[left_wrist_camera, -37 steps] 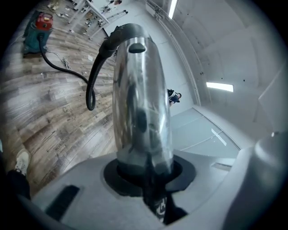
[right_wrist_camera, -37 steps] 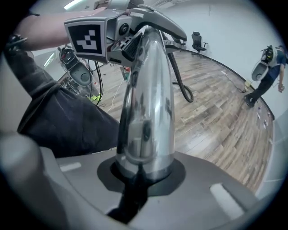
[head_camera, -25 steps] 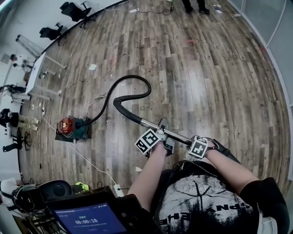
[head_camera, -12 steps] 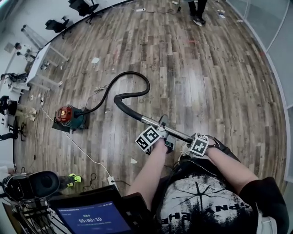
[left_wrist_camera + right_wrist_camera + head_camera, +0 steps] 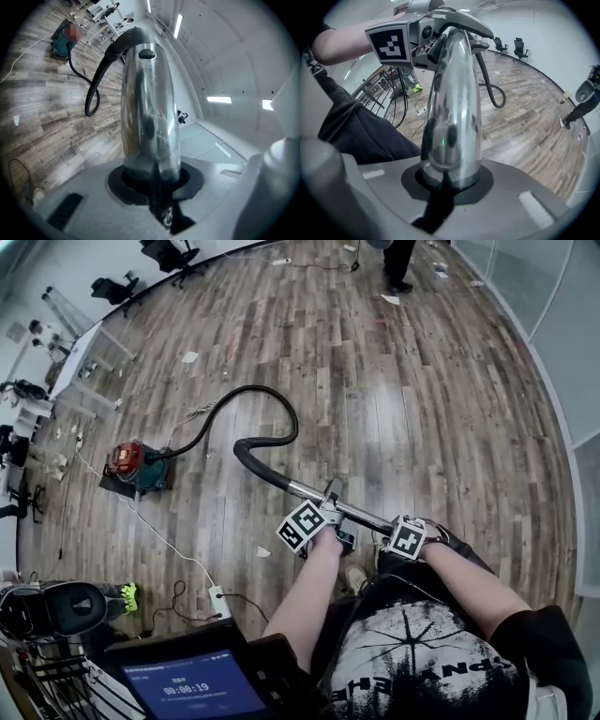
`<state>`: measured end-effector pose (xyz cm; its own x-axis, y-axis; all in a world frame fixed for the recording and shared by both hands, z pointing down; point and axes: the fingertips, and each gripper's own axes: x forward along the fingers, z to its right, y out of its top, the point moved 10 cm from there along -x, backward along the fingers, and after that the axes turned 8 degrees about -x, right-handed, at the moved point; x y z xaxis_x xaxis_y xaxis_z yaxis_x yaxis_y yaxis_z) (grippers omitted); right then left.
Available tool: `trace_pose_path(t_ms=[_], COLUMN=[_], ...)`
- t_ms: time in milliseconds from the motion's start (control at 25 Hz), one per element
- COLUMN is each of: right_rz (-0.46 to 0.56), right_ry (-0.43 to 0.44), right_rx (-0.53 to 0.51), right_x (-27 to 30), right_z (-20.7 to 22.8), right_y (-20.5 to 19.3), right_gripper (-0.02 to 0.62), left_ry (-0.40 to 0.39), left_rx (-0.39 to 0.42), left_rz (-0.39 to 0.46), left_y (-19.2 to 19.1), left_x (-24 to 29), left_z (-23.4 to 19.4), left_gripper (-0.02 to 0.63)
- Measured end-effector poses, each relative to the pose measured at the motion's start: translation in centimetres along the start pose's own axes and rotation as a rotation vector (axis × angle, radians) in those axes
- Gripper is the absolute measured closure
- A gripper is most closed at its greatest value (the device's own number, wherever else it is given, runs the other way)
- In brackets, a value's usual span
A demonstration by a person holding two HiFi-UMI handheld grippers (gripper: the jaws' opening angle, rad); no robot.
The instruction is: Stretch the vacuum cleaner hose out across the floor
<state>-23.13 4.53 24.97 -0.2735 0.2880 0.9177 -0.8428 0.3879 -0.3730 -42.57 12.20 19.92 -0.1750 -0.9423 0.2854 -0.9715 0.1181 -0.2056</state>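
"Head view: where did your black ribbed hose [image 5: 292, 423] lie?"
"Curled on the wooden plank floor [image 5: 422, 409], from the teal canister vacuum [image 5: 133, 466] to your shiny chrome tube [image 5: 317, 494]."
"Left gripper view?"
"Your left gripper's [image 5: 154, 180] jaws clamped that tube."
"Right gripper view?"
"Your right gripper [image 5: 447, 182] gripped it likewise."

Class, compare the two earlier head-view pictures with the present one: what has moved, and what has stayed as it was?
The vacuum cleaner and the hose have slid up and left in the head view, so the wearer has probably stepped back, taking the metal tube along. Nothing was grabbed or released: the left tongs and right tongs stay clamped on the tube, and the hose is still curled in a loop.
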Motion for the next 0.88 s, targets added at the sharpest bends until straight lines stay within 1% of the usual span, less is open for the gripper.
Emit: trace_pose_path(t_ms=[160,320,400,480,560,680,720,880], right_rz=[-0.019,-0.007,0.014,0.042,0.043,-0.013,-0.018,0.044], right_ry=[0.009,0.033,0.060,0.107,0.138,0.098,0.098,0.184], right_rx=[-0.037,-0.069,-0.087,-0.099,-0.117,-0.171,-0.180,-0.173], right_x=[-1.3,-2.8,-3.4,-4.1,-4.6,-6.0,-6.4,-7.6], right_z=[-1.8,-2.5,-2.9,-3.3,-3.5,-3.2,-3.3,-4.4], right_y=[-1.1,-3.6,-5.7,-8.0,-10.1,-14.0,-15.3,-18.7], right_gripper=[0.538,0.538,0.538,0.538,0.538,0.538,0.538,0.538], left_ry=[-0.001,0.011,0.022,0.030,0.034,0.046,0.053,0.071], left_rx=[-0.022,-0.016,-0.016,-0.023,-0.033,-0.048,-0.048,-0.042], left_rz=[0.034,0.068,0.089,0.113,0.138,0.169,0.178,0.200], left_y=[-2.0,-4.9,-7.4,-10.0,-12.3,-16.2,-17.5,-21.4], left_x=[-2.1,-2.7,-2.7,-2.5,-2.3,-2.3,-2.2,-1.7], left_z=[0.5,1.8,2.5,3.0,3.2,3.7,4.1,5.4], left_gripper=[0.532,0.532,0.532,0.532,0.532,0.532,0.532,0.532])
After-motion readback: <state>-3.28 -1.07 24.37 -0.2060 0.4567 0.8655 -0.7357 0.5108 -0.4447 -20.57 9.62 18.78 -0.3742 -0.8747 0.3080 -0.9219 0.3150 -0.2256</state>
